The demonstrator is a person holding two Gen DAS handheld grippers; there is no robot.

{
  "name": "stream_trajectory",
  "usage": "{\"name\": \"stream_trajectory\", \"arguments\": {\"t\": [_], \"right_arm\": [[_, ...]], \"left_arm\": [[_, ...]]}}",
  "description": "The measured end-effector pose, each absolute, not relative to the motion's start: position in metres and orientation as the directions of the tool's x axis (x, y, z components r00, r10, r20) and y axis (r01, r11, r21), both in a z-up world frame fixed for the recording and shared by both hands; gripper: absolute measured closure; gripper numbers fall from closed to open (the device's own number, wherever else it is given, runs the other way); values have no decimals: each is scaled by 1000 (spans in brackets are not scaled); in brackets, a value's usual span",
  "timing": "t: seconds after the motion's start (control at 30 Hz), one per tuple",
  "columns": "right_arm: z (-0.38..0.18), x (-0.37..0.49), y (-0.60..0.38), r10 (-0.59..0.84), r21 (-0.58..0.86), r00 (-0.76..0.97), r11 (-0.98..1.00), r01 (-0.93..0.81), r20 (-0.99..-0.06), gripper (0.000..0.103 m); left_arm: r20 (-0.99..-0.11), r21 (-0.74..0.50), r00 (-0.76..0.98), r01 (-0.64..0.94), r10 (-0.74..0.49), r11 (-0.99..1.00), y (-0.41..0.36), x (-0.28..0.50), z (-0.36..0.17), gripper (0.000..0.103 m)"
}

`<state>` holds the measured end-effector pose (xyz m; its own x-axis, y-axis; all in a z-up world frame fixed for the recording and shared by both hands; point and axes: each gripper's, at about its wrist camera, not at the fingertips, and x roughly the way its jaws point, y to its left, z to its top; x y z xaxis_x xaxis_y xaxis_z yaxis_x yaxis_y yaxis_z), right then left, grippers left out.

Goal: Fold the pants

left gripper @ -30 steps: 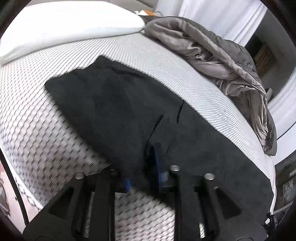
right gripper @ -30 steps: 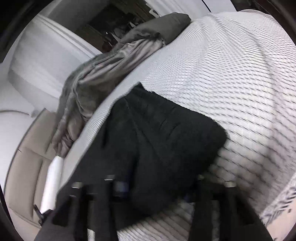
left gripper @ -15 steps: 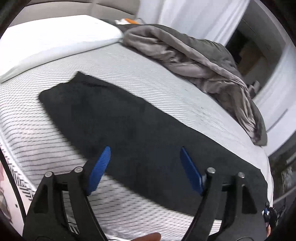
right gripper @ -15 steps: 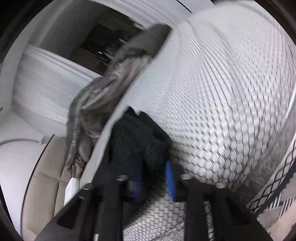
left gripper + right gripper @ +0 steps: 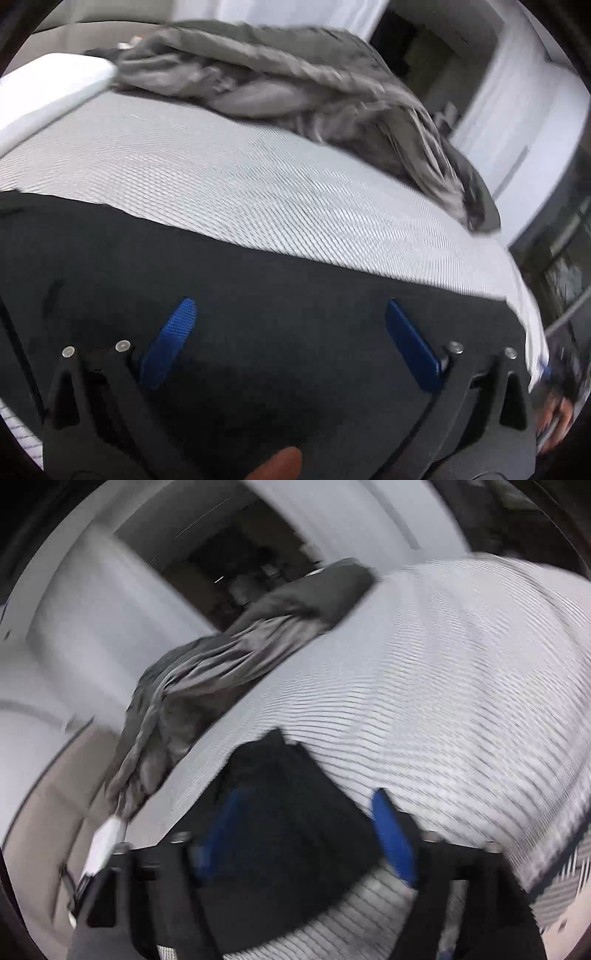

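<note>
Change: the left gripper, a second ago pinching a fold of the black pants, has let go and slid sideways along the cloth; the pillow sits further to the picture's left edge than before. The right gripper squeezed a bunched end of the pants half a second ago and has since released it.
Left jaws: have just been opening and now stand spread wide, blue pads over the flat dark cloth, nothing pressed between them.
Right jaws: have just been opening, now spread; the pants end lies between the blue pads, which do not press on it. The view is blurred.
Pants: spread flat in a long dark band along the near side of the bed, one end lying folded in the right wrist view.
Bed: pale patterned cover, bare beyond the pants.
Blanket: a crumpled grey blanket along the far side, well apart from the pants.
Person: a fingertip shows at the bottom edge of the left wrist view.
</note>
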<state>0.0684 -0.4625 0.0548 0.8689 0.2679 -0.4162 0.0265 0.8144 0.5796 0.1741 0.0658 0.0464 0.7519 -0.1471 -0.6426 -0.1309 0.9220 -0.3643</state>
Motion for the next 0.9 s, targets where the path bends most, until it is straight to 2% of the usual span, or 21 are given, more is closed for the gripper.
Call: {"name": "stream_trajectory", "arguments": {"t": [0.13, 0.27, 0.37, 0.4, 0.47, 0.53, 0.57, 0.67, 0.77, 0.8, 0.83, 0.87, 0.9], "right_arm": [[67, 142, -438, 319, 472, 794, 880, -46, -517, 17], [59, 202, -441, 339, 447, 742, 893, -59, -579, 19], [50, 227, -443, 411, 474, 666, 875, -97, -623, 33], [52, 236, -439, 431, 484, 648, 868, -109, -627, 46], [56, 235, -431, 434, 452, 638, 880, -147, -637, 55], [62, 231, -424, 455, 438, 641, 877, -199, -618, 76], [65, 228, -418, 438, 402, 640, 891, -212, -632, 98], [69, 223, -402, 305, 256, 683, 950, -177, -663, 98], [68, 230, -421, 186, 268, 743, 963, -10, -643, 97], [65, 235, -425, 167, 276, 742, 961, 24, -649, 92], [56, 245, -426, 129, 251, 708, 965, 70, -695, 83], [53, 246, -427, 93, 224, 695, 970, 100, -713, 64], [53, 244, -427, 60, 200, 703, 973, 119, -709, 61]], "left_arm": [[-674, -344, 722, -118, -157, 931, 50, 187, 30, 1], [-686, -360, 703, -101, -189, 928, 50, 189, 20, 1], [-680, -354, 708, -90, -190, 931, 53, 188, 19, 1], [-678, -355, 710, -88, -192, 931, 54, 188, 19, 1], [-678, -364, 709, -91, -197, 927, 62, 184, 18, 1], [-674, -377, 709, -92, -205, 922, 65, 182, 18, 1], [-672, -380, 712, -95, -204, 920, 67, 180, 18, 1], [-679, -380, 707, -110, -197, 918, 70, 181, 17, 1], [-687, -369, 707, -138, -170, 919, 76, 182, 13, 1], [-692, -369, 703, -146, -166, 918, 79, 182, 11, 1], [-697, -368, 699, -157, -160, 916, 82, 183, 9, 1], [-701, -366, 696, -165, -155, 916, 85, 183, 8, 1], [-700, -362, 698, -169, -148, 917, 87, 182, 8, 1]]}}
